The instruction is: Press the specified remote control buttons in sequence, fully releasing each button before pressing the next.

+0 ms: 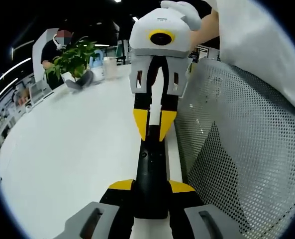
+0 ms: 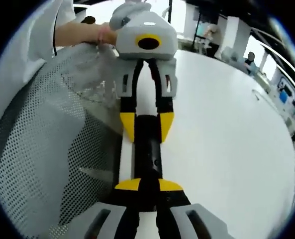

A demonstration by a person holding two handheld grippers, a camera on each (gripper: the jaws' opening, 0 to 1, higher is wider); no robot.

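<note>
we see the remote (image 1: pixel 151 172) as a slim black bar with small buttons, low centre of frame at the white desk (image 1: pixel 62 149) edge; our left tool (image 1: pixel 151 188) pinches its near end, our right tool (image 1: pixel 153 130) its far end, beside a mesh chair back (image 1: pixel 237 149)

A broad white table (image 1: pixel 62 149) carries everything, its edge running beside a grey mesh chair back (image 1: pixel 237 149). On the table's far side from that chair back stands a leafy green potted plant (image 1: pixel 73 59), with a pale cup-like container (image 1: pixel 110 67) just beside it. In the right gripper view the white table (image 2: pixel 227 129) spreads away from the mesh chair back (image 2: pixel 48 149).
</note>
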